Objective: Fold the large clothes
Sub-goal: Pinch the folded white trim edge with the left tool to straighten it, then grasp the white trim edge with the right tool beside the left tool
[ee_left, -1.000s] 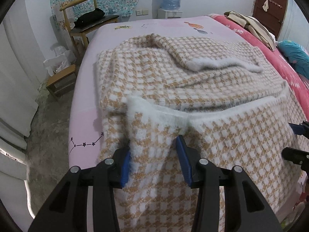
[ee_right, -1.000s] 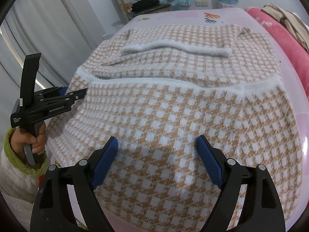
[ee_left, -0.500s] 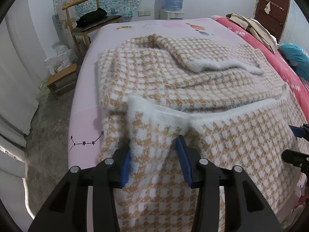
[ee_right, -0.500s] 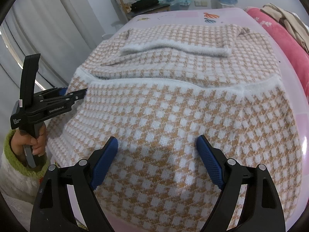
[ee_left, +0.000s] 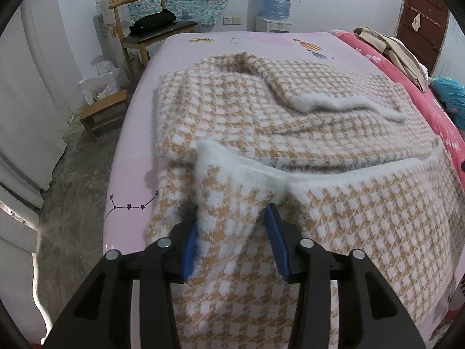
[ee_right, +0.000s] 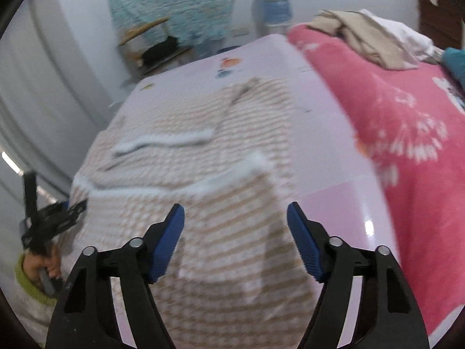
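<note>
At the bottom centre of the left wrist view, the left gripper (ee_left: 232, 232) has its blue pads (ee_left: 190, 241) pressed against a raised fold of the sweater (ee_left: 290, 133), pinching the knit between them. The fold rises toward the middle of the frame and ends in a fluffy white hem (ee_left: 232, 165) that runs off to the right edge. In the right wrist view, the right gripper (ee_right: 235, 241) sits at the bottom centre with its jaws spread wide and nothing between them; its left pad hangs over the knit, its right pad over bare sheet (ee_right: 334, 174). This view is blurred. At its lower left, the left gripper shows again, held in a hand (ee_right: 40, 261) with a green cuff, at the sweater's left corner.

The tan-and-white checked sweater lies spread across the pink sheet, filling the middle of both views, with a sleeve folded across it further up and its white cuff (ee_left: 348, 107) toward the right. A red blanket (ee_right: 407, 145) runs along the right side of the frame, with beige clothes (ee_right: 363, 37) piled at the upper right.

Beyond the bed, at the upper left, stand a wooden chair (ee_left: 145, 29) with a black item on its seat, and a low stool (ee_left: 104, 110). A water bottle (ee_left: 277, 0) stands at the upper centre against the wall.
</note>
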### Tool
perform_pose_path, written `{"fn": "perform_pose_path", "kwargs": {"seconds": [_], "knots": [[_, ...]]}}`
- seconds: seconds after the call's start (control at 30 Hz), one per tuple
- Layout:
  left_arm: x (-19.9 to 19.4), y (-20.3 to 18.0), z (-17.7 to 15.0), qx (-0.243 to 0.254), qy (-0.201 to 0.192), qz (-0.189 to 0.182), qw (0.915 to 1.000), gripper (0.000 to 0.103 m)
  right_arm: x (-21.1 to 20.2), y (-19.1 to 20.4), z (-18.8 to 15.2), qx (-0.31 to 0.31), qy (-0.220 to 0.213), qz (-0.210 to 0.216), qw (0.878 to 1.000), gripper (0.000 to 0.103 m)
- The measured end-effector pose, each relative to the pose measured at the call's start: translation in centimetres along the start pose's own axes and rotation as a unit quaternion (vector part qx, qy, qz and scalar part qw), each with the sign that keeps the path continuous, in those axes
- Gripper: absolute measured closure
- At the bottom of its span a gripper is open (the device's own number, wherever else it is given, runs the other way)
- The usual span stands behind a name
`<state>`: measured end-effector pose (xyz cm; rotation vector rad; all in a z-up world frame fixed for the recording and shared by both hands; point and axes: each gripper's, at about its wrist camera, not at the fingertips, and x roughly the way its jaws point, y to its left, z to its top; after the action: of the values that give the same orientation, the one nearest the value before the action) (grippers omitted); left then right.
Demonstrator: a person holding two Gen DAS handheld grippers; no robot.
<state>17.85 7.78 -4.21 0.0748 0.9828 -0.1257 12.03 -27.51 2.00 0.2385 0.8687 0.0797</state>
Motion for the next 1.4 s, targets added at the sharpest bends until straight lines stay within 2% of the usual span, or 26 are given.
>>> {"fn": "perform_pose_path", "kwargs": {"seconds": [0.17,0.37,0.6,0.83,1.1,1.4], "knots": [[0.1,-0.1,0.0,-0.003,0.0,0.003,1.0,0.061,2.5,-0.7,1.8,-0.003,0.02,-0.007,1.0,0.048],[0.1,-0.2,0.0,-0.005,0.0,0.003,1.0,0.061,6.4,-1.0,3.8,-0.011,0.046,-0.006,0.999,0.049],[0.1,-0.1,0.0,-0.005,0.0,0.002,1.0,0.06,5.6,-1.0,2.3,-0.005,0.066,0.003,0.998,0.052],[0.1,-0.1,0.0,-0.004,0.001,0.003,1.0,0.06,4.1,-0.7,0.7,0.002,0.079,0.013,0.997,0.06],[0.2,0.0,0.0,-0.006,0.001,0.002,1.0,0.06,5.8,-0.6,1.3,0.01,0.089,-0.002,0.996,0.063],[0.2,0.0,0.0,-0.008,0.0,0.001,1.0,0.06,5.4,0.7,0.9,-0.009,0.09,-0.021,0.996,0.068]]}}
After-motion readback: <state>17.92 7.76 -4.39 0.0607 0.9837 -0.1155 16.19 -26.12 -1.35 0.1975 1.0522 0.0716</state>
